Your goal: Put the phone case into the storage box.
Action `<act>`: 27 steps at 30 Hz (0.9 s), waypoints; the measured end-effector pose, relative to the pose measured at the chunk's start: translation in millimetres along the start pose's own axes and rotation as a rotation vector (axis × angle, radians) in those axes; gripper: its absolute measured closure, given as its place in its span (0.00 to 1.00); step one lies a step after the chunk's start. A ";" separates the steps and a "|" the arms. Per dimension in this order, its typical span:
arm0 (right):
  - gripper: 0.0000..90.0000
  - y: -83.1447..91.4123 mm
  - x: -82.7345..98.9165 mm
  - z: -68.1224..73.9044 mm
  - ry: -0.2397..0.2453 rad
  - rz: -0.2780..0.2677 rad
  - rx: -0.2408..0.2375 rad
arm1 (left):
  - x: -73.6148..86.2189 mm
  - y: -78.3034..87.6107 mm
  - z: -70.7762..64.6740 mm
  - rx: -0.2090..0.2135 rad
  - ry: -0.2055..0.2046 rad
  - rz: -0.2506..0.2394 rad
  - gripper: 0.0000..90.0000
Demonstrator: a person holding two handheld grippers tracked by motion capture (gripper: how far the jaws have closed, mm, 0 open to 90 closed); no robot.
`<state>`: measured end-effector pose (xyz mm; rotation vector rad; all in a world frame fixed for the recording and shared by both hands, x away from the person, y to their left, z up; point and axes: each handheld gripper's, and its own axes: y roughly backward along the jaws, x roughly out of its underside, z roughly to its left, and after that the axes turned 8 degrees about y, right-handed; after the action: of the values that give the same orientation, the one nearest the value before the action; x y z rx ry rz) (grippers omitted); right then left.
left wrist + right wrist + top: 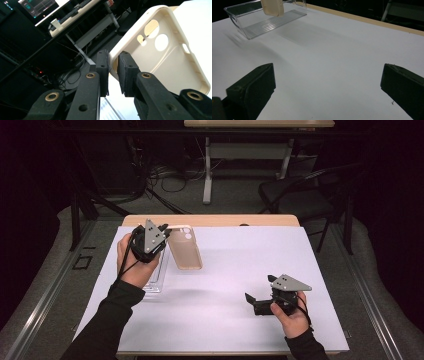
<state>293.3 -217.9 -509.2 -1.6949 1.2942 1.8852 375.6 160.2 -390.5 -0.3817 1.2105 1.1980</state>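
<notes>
Your right gripper (260, 301) sits lowest and nearest in the high view, low over the white table (235, 270), jaws spread wide with nothing between them; the right gripper view shows bare tabletop between the two pads. Your left gripper (162, 231) is clamped on the rim of the cream phone case (165, 52), near its camera-hole end, and the case hangs off the jaws, tilted, above the table just beside the clear plastic tray (262, 22).

My guess is that the case is headed for that tray. The pinch is on one thin edge only, so the case can swing or twist out; move slowly and keep the wrist steady. Line the long side of the case up with the long side of the tray before lowering, and let go only once its bottom edge rests on the ribbed floor. Keep the right gripper clear, or use it to steady the tray wall.
</notes>
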 end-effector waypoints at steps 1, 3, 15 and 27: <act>0.00 0.2 0.7 0.0 -0.004 -0.004 0.001 | -1.0 -0.6 0.9 -0.002 -0.002 -0.002 0.89; 0.00 0.7 2.1 -0.8 -0.002 -0.008 0.005 | -2.8 -1.9 3.4 -0.004 -0.008 0.000 0.89; 0.00 2.0 8.4 -3.4 -0.025 -0.010 0.016 | -7.9 -10.7 15.7 -0.017 -0.049 0.007 0.89; 0.00 0.9 12.7 -3.2 -0.031 -0.004 0.027 | -9.0 -23.1 26.5 -0.004 -0.068 0.014 0.89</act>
<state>291.4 -225.2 -520.0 -1.6471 1.2974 1.8752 409.8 167.2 -380.6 -0.3333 1.1545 1.2159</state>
